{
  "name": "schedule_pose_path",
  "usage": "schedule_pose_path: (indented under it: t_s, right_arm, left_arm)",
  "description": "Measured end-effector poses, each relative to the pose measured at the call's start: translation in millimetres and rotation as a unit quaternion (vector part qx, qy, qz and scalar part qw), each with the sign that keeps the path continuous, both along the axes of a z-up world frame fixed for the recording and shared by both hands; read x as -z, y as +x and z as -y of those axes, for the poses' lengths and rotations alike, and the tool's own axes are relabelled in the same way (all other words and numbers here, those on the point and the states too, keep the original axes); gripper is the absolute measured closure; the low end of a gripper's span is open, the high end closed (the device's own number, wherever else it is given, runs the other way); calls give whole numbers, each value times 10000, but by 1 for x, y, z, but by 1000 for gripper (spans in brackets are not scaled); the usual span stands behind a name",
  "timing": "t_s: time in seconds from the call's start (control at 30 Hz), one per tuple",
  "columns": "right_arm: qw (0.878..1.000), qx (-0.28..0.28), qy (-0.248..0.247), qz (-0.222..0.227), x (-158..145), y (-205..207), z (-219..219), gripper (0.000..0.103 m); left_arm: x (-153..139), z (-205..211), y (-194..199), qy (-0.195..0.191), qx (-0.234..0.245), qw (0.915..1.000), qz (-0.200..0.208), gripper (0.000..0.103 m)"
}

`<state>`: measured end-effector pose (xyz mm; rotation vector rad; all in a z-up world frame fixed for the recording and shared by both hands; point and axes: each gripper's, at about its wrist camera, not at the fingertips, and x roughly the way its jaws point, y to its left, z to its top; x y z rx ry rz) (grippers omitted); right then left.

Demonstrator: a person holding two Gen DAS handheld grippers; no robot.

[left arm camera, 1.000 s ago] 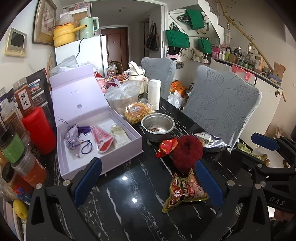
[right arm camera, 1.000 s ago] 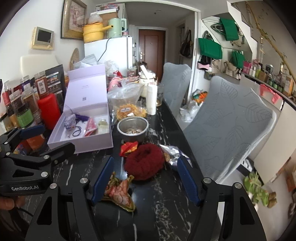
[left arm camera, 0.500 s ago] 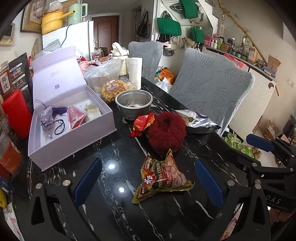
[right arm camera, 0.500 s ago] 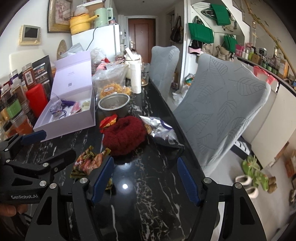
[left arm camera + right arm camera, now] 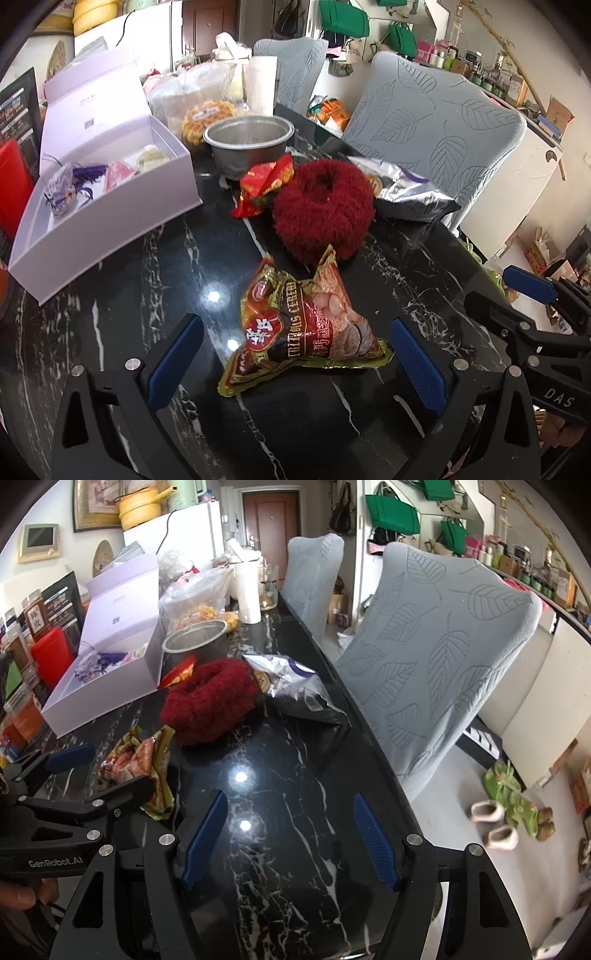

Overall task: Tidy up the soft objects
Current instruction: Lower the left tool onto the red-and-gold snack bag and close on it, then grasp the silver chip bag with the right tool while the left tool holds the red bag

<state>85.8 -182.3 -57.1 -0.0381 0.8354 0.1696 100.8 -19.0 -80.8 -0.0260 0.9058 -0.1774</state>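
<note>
Left gripper: jaws wide, nothing clamped. The cereal snack packet lies flat on the black marble bench, between the blue pads but clear of both. Right gripper: jaws wide, empty, over bare bench near its edge; the packet sits at its 10 o'clock, partly behind the left gripper. Just beyond the packet, at 12 o'clock in the left wrist view, a dark red fluffy soft item rests on the bench. A red foil wrapper touches it at 10 o'clock; a silver foil bag lies at 2 o'clock. Farther out stand a metal bowl and, at 10 o'clock, an open lilac box holding small sachets.
</note>
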Motion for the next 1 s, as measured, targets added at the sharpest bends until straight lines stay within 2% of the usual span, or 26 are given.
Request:
schedule_pose_path:
  t_s: [0.2,0.33,0.37,0.4,0.43,0.57,0.73,1.0]
  right_arm:
    - [9999,29,64,-100,8,6,7,31]
    - [9998,46,114,-141,12,12,10,31]
    - [9998,57,129,-155,13,13,11,31]
    - [9997,64,139,-165,13,14,12,31]
    - [9997,77,148,-175,14,16,13,31]
    - [9996,148,182,-180,17,26,17,31]
    - [9996,137,171,-172,19,40,18,26]
    - [9999,-77,59,-61,19,70,11,25]
  left_arm:
    - [17,0,7,-123,-90,9993,-335,0]
    - [18,1,3,-95,-120,9997,-213,0]
    - [18,1,2,-96,-112,9997,-182,3]
    - [17,1,0,-120,-101,9998,-127,15]
    - [17,0,-2,-131,-109,9998,-52,23]
    - [17,-1,-5,-156,-42,9999,-32,29]
    - [12,-7,-4,-327,-59,9994,-47,30]
    - [-2,-13,0,-413,-146,9989,155,30]
